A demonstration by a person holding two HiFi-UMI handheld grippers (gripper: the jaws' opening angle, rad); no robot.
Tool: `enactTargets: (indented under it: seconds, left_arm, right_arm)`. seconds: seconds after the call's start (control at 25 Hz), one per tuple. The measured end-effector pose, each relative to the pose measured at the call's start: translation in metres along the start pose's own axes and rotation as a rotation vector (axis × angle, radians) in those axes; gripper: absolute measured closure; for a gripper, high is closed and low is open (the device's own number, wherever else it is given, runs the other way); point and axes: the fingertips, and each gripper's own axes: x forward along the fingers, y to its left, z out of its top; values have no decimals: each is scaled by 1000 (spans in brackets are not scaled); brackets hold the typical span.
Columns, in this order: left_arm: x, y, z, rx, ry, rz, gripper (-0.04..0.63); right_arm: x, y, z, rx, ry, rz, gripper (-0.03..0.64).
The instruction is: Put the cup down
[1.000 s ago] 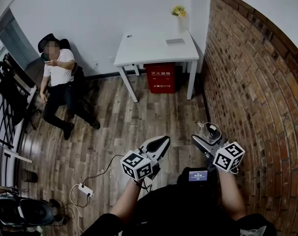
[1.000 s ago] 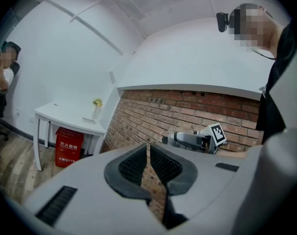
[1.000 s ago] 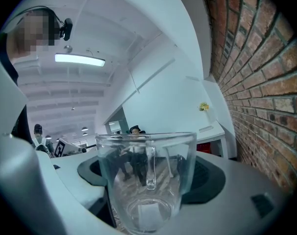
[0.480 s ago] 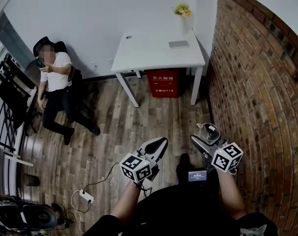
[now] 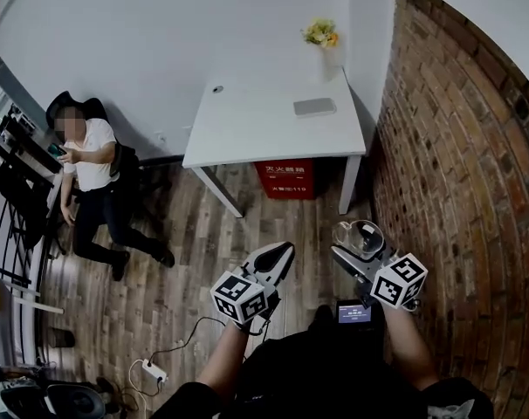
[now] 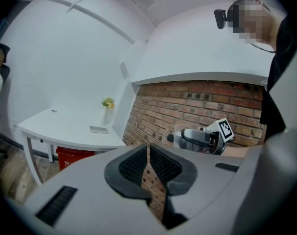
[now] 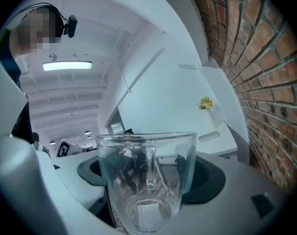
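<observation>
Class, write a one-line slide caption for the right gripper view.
Right gripper shut on a clear glass cup, white table and brick wall beyond.

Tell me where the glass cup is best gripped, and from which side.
Across its plain side walls, as the right gripper holds the cup now: one pad per flank, approaching level from the side. The walls look straight and the handle sits midway between the jaws, so pads meet smooth glass.

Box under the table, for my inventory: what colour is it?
Red box, clearest in the head view.
</observation>
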Motion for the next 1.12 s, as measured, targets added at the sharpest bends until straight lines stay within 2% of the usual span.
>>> enactTargets:
  seconds: [0.24, 0.48, 0.84, 1.12]
  left_arm:
    - [36, 56, 32, 9, -22, 66, 568]
    - [61, 105, 35, -33, -38, 93, 568]
    - [146, 176, 50, -34, -12, 5, 568]
    - [208, 255, 90, -21, 28, -38, 568]
  right_arm:
    - [28, -49, 23, 8, 6, -11, 201]
    - [59, -87, 29, 14, 25, -13, 201]
    - [135, -148, 46, 2, 39, -48, 201]
    - [220, -205, 82, 29, 27, -84, 201]
